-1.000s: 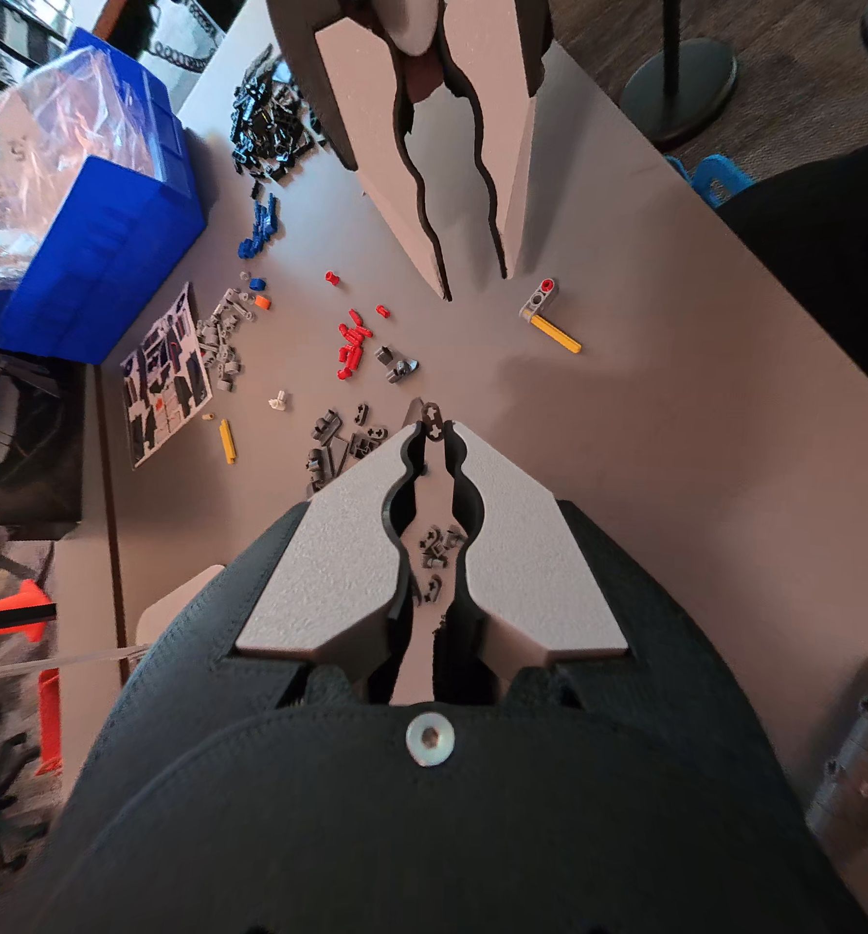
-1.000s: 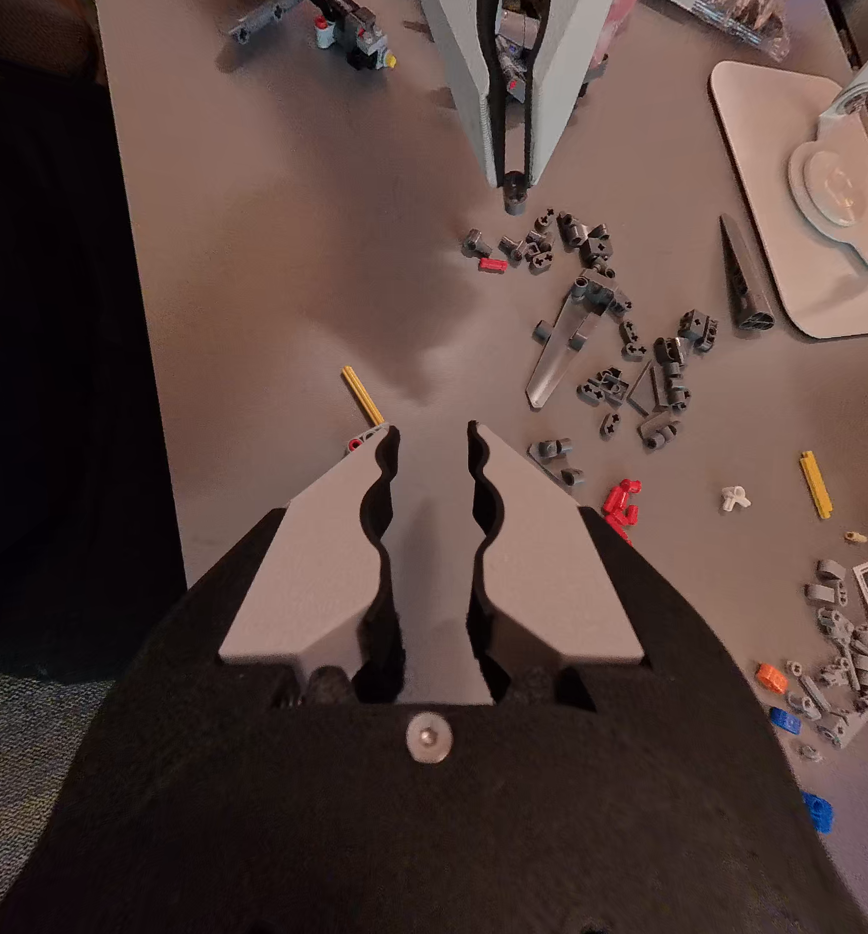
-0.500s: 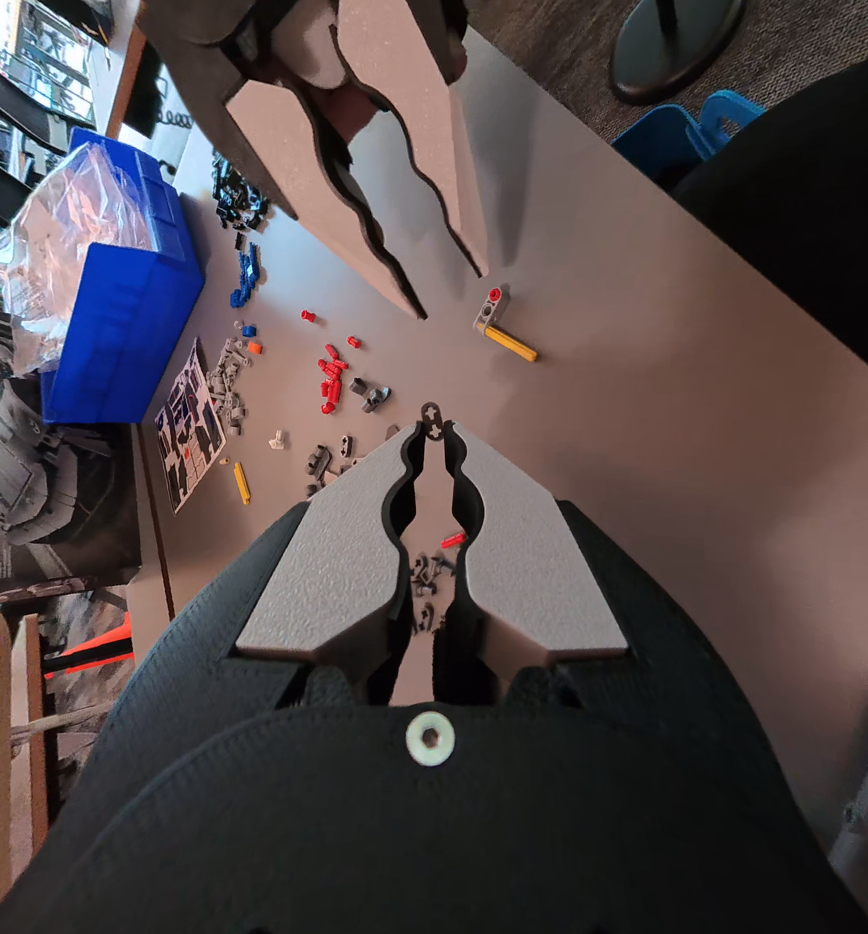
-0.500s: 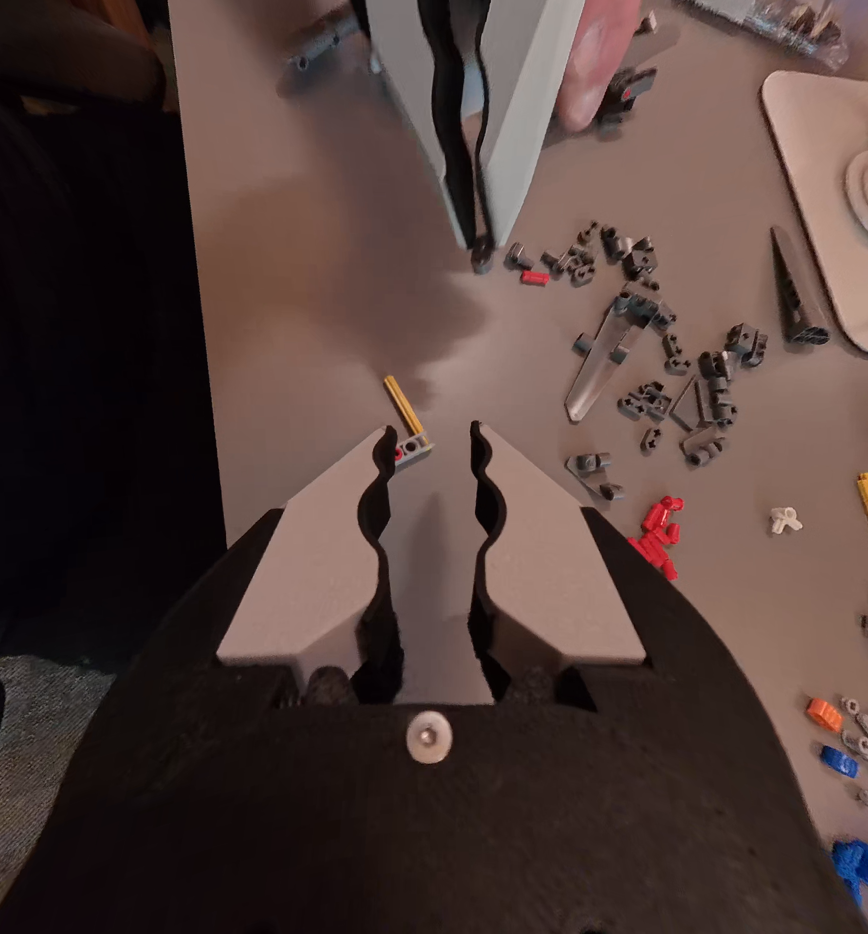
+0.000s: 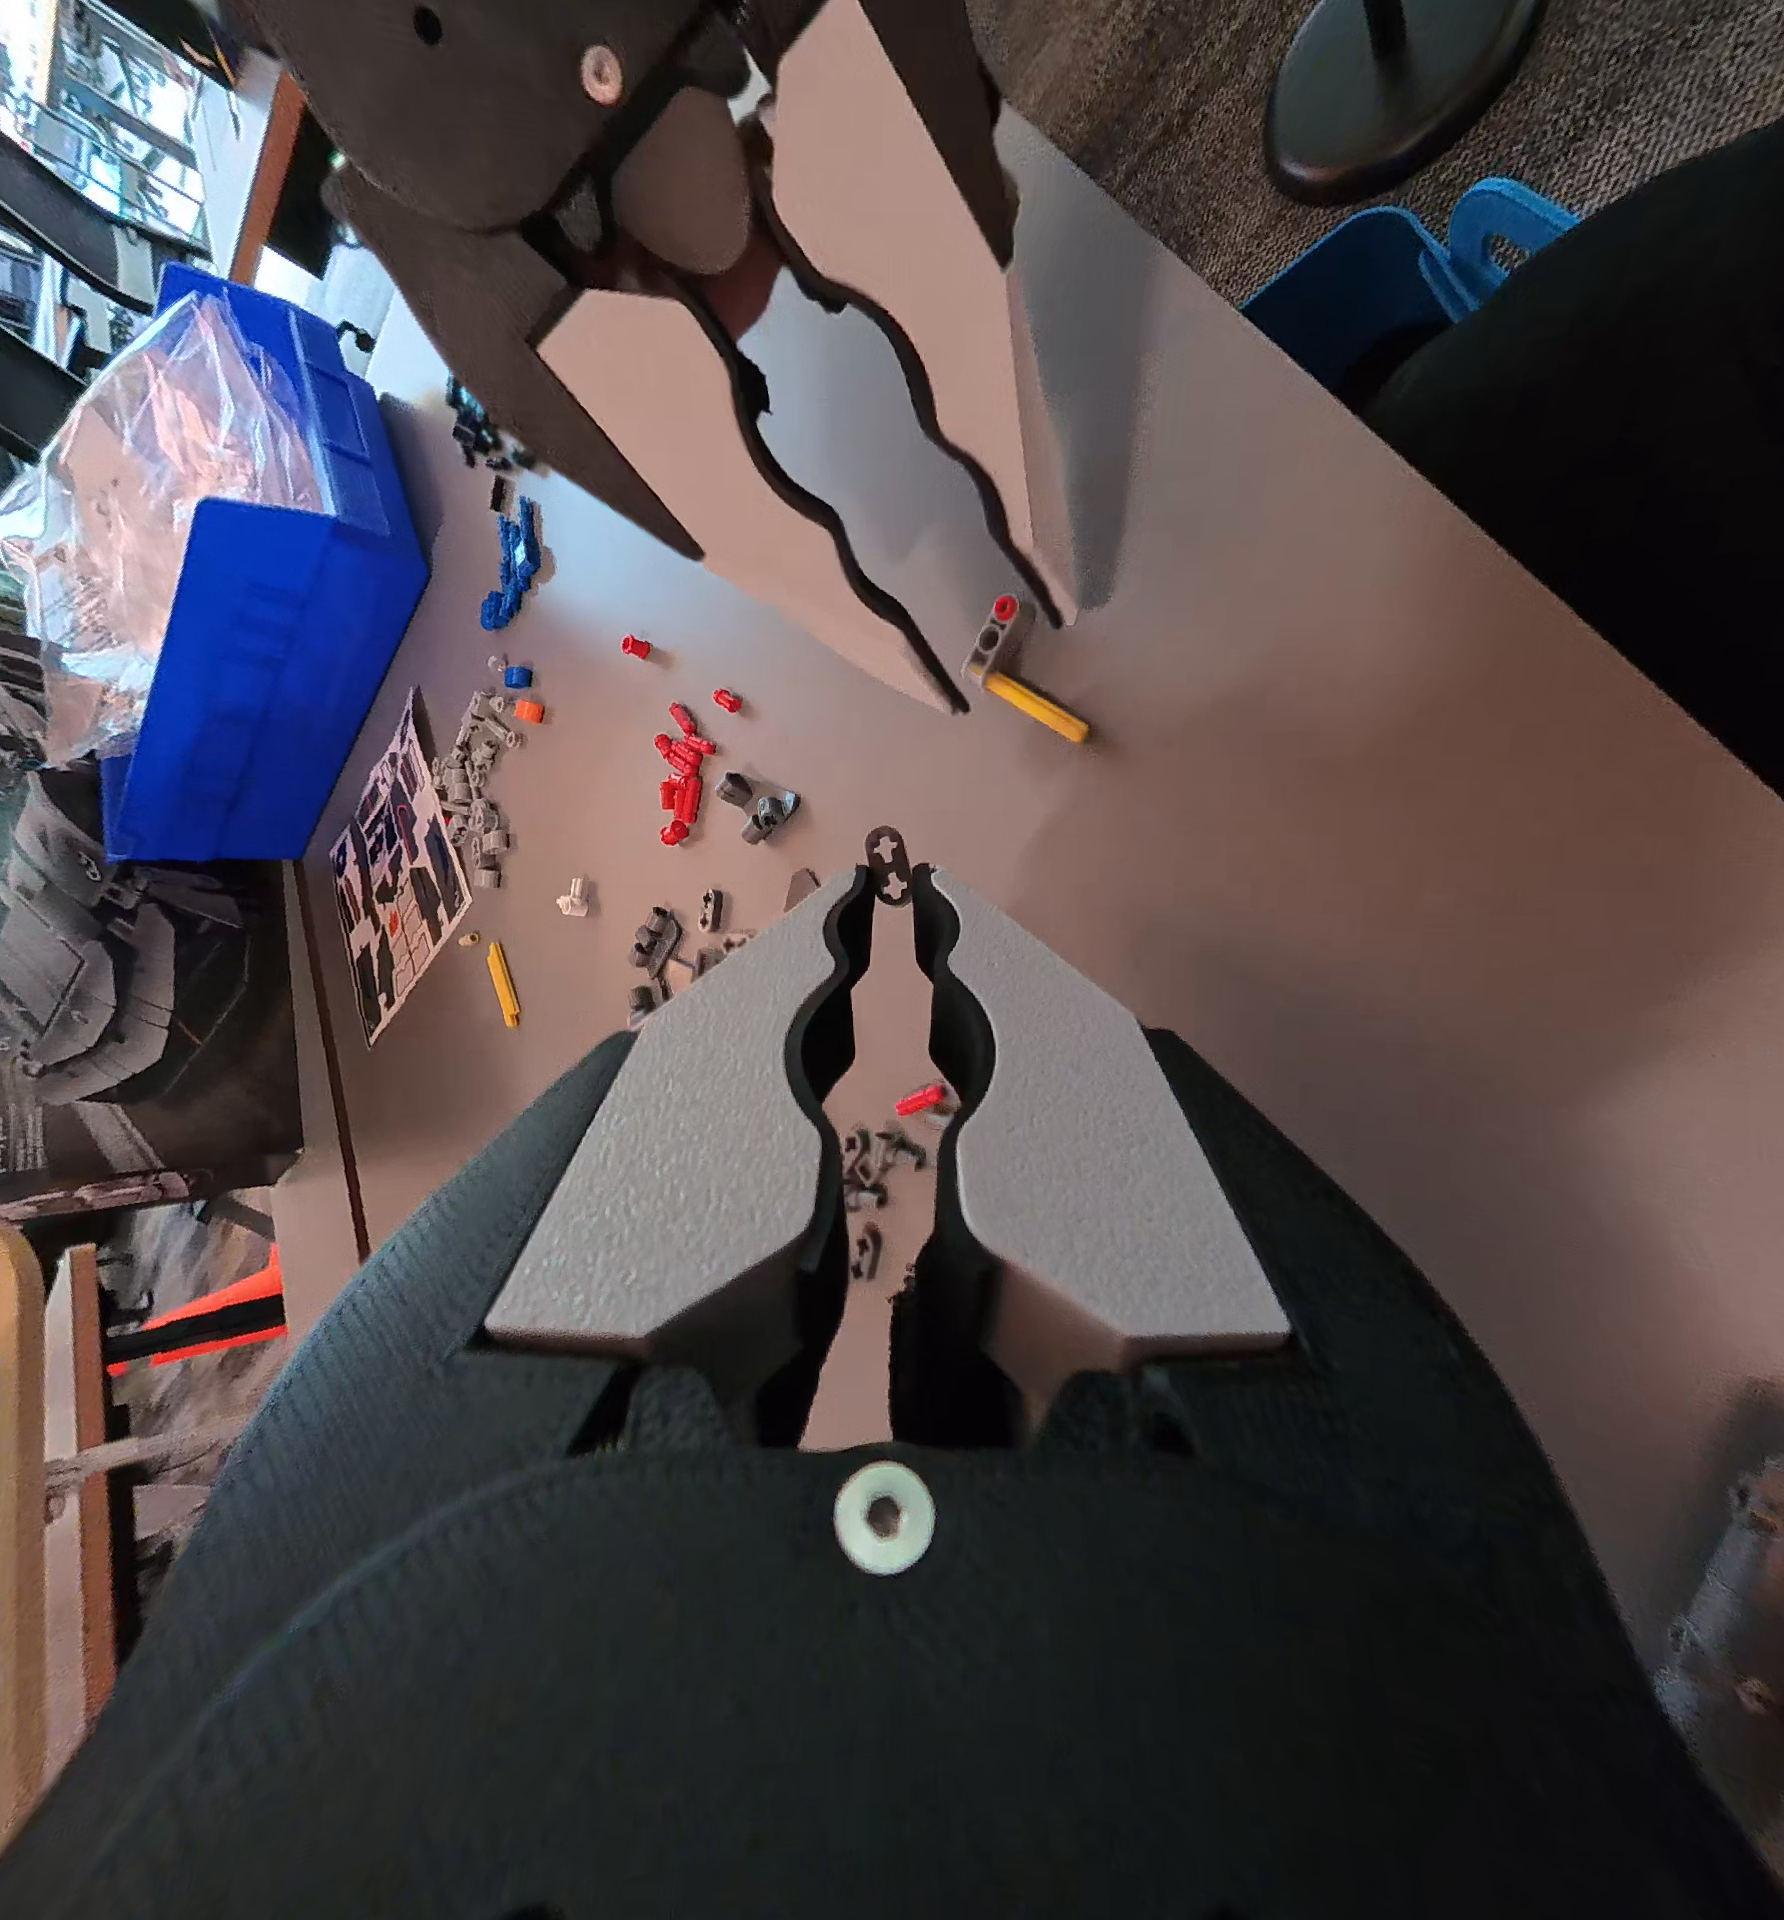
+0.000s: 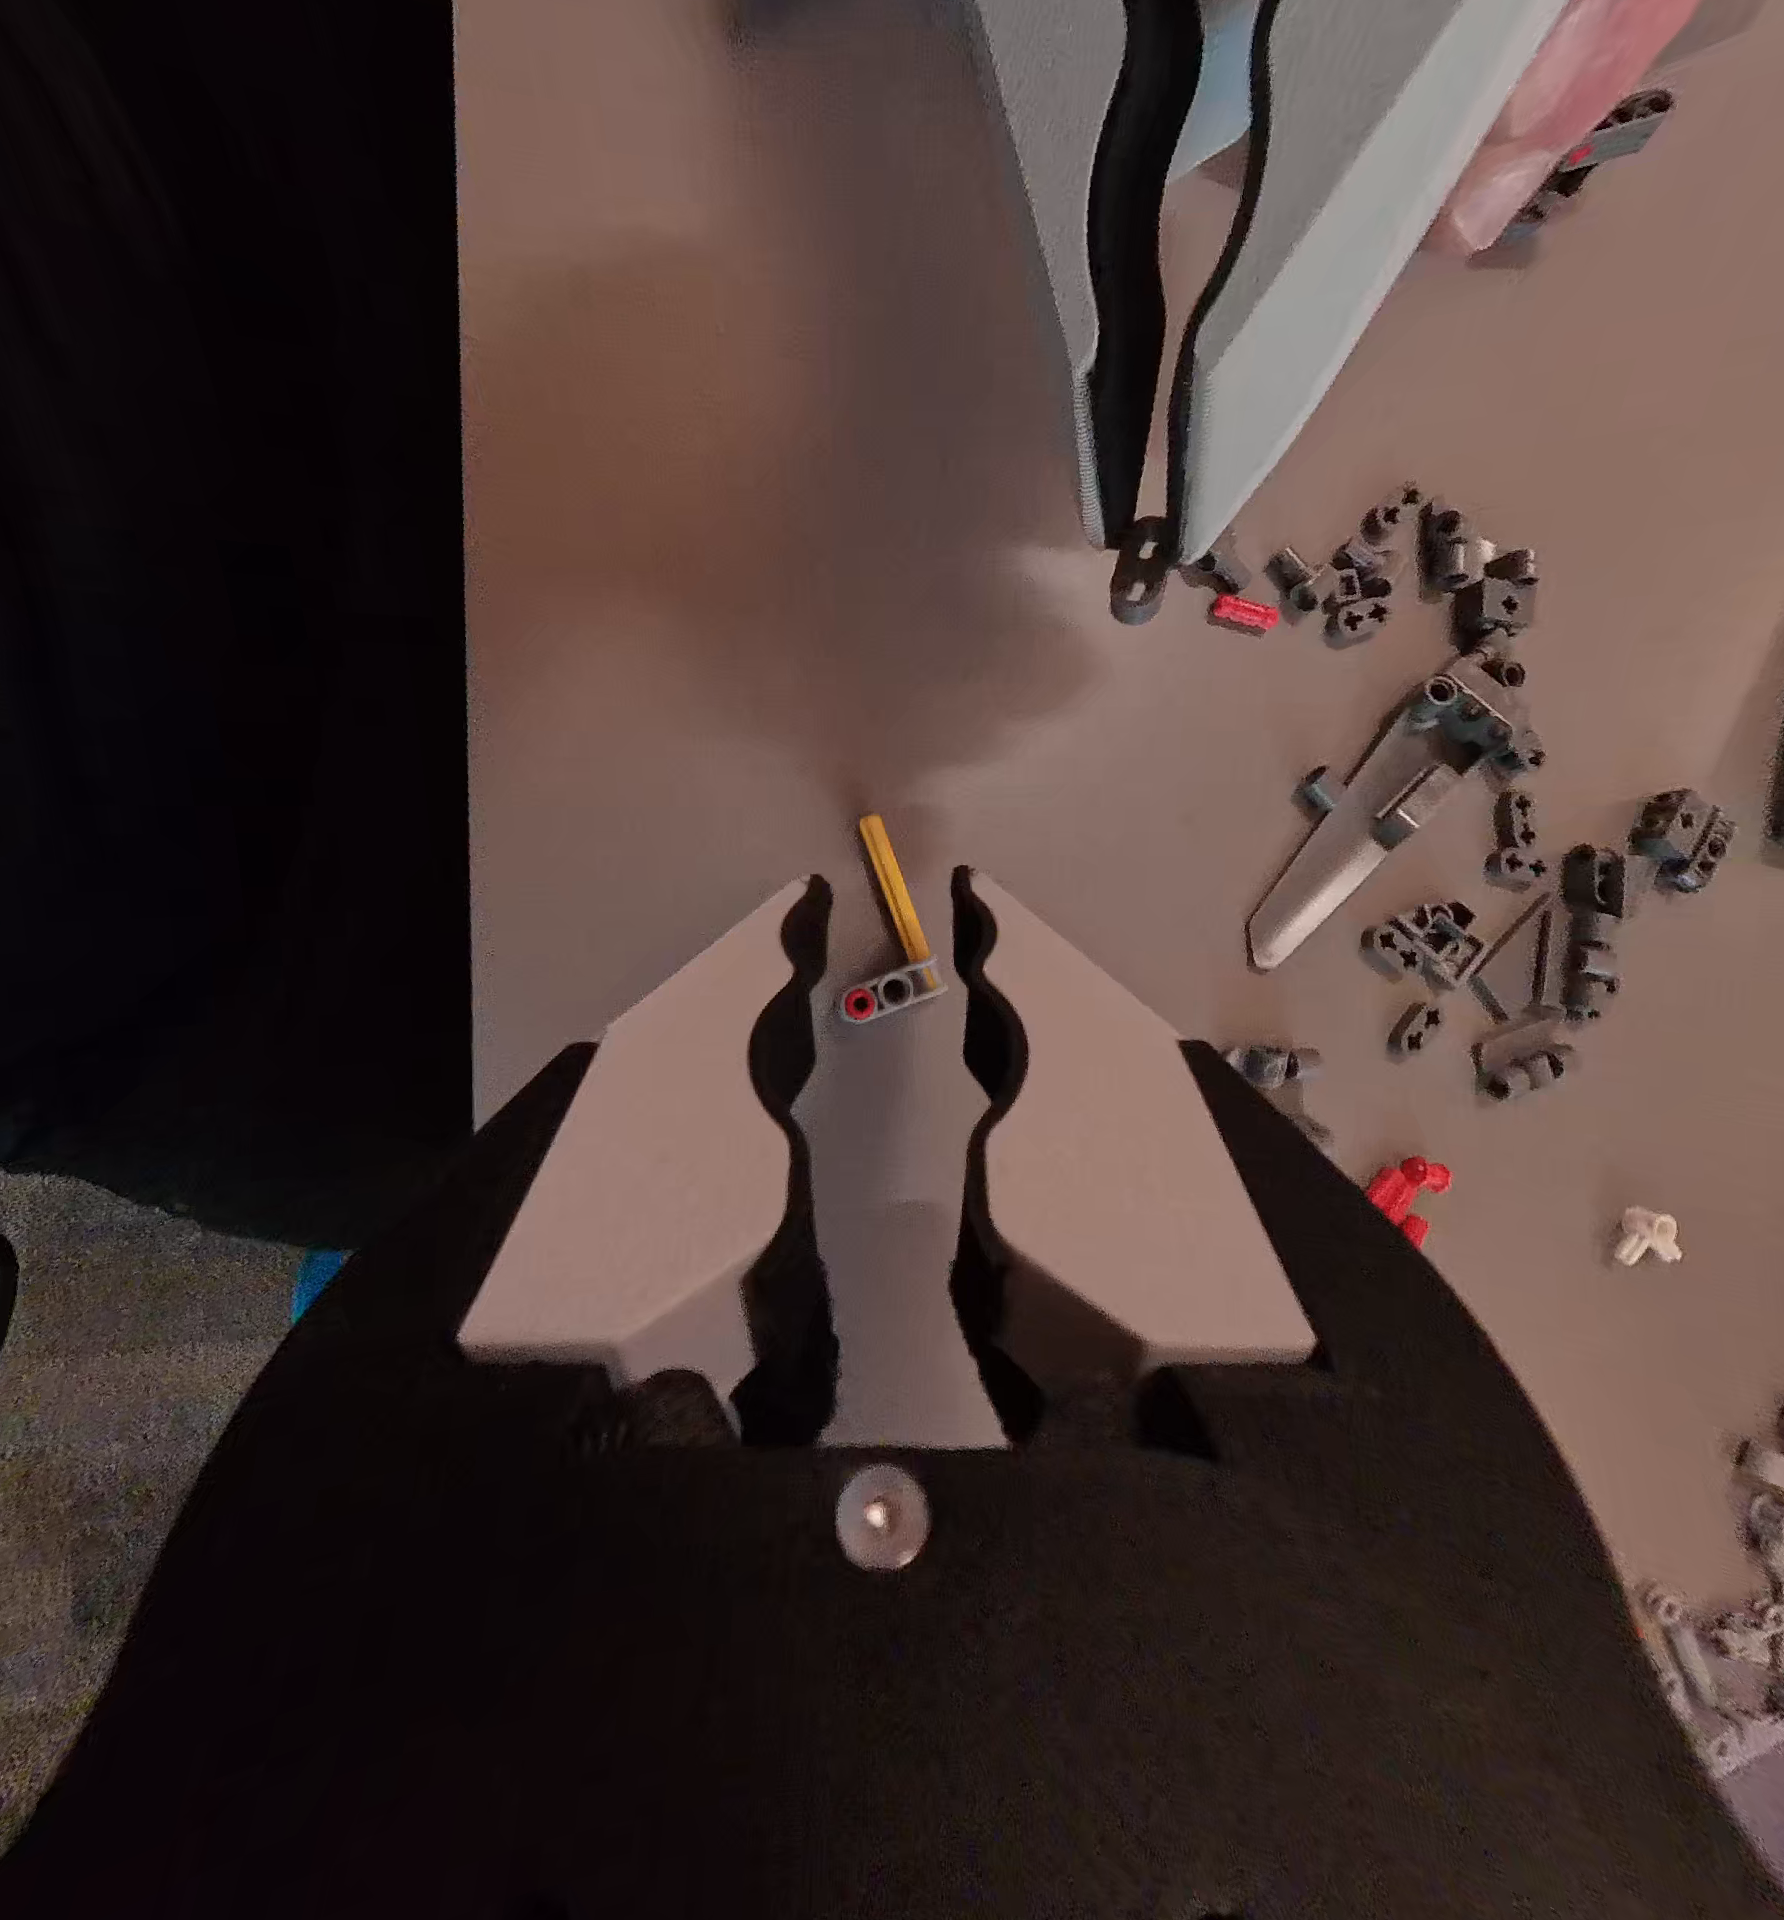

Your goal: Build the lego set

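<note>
Two grippers over the bench (image 6: 659, 520), loose parts spread right of the right one. Right gripper (image 6: 888, 883): jaws apart, straddling a yellow axle (image 6: 893, 894) with grey connector (image 6: 893, 1000), no pad contact; long axis runs forward along the fingers. Judgement: centre and lower before closing across the axle. Left gripper (image 5: 893, 878): clamped on a small dark two-hole link (image 5: 889, 864), pointing forward.

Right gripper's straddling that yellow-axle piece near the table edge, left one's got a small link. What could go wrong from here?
1. The right gripper is open around the yellow axle with grey connector, which lies skewed between the fingers; closing may pivot it rather than pinch it.
2. That piece sits close to the table edge; a nudge could push it off.
3. The left gripper pinches the dark two-hole link only at its fingertips, so it may twist or slip.
</note>
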